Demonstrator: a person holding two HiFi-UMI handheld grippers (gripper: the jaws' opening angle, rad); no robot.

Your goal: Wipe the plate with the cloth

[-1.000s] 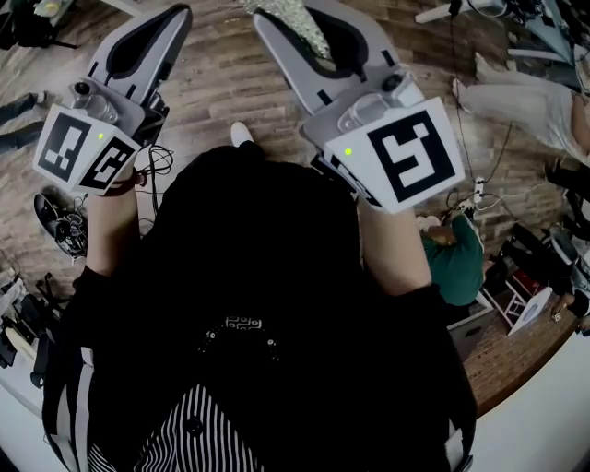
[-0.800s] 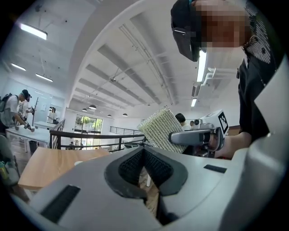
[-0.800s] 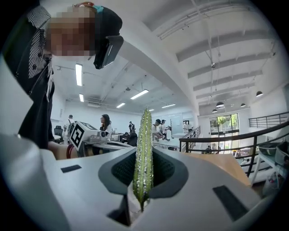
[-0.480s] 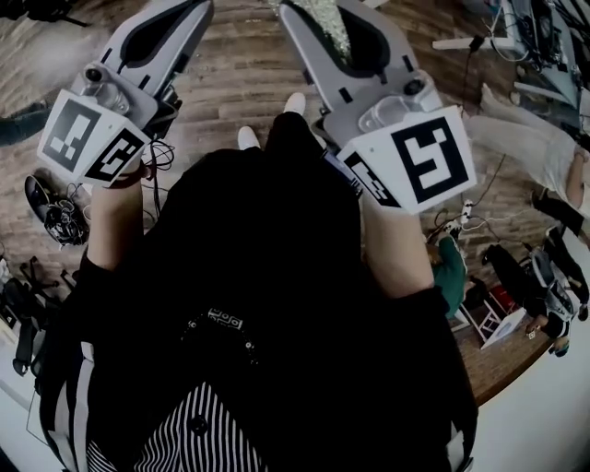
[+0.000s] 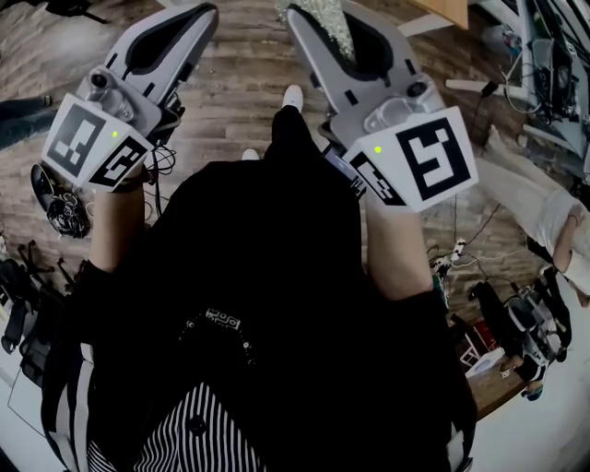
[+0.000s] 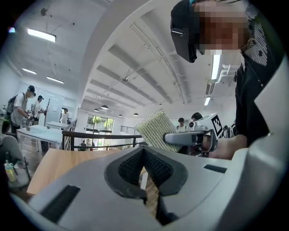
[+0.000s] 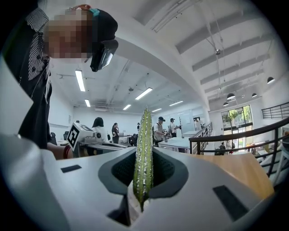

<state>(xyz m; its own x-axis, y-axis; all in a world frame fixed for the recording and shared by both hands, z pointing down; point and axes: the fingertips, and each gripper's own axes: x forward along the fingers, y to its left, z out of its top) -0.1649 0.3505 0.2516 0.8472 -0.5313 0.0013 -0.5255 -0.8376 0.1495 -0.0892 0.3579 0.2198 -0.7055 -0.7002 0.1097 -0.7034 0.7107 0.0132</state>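
No plate shows in any view. The cloth, a pale green and white waffle-weave piece, sticks out of my right gripper, which is shut on it. In the right gripper view the cloth stands edge-on between the jaws. From the left gripper view I see the cloth flat-on, held by the right gripper. My left gripper is held up at the left, shut with nothing between its jaws, and its dark pads meet at the tip. Both grippers are held high over the floor.
Below is a wood plank floor with cables and shoes at the left and clutter at the right. A wooden tabletop and a dark railing lie ahead. Several people stand in the background. A person's foot is forward.
The head view has swung over the floor, so the things at the right edge have shifted. Both grippers sit slightly higher in the picture. The right gripper's hold on the cloth is unchanged.
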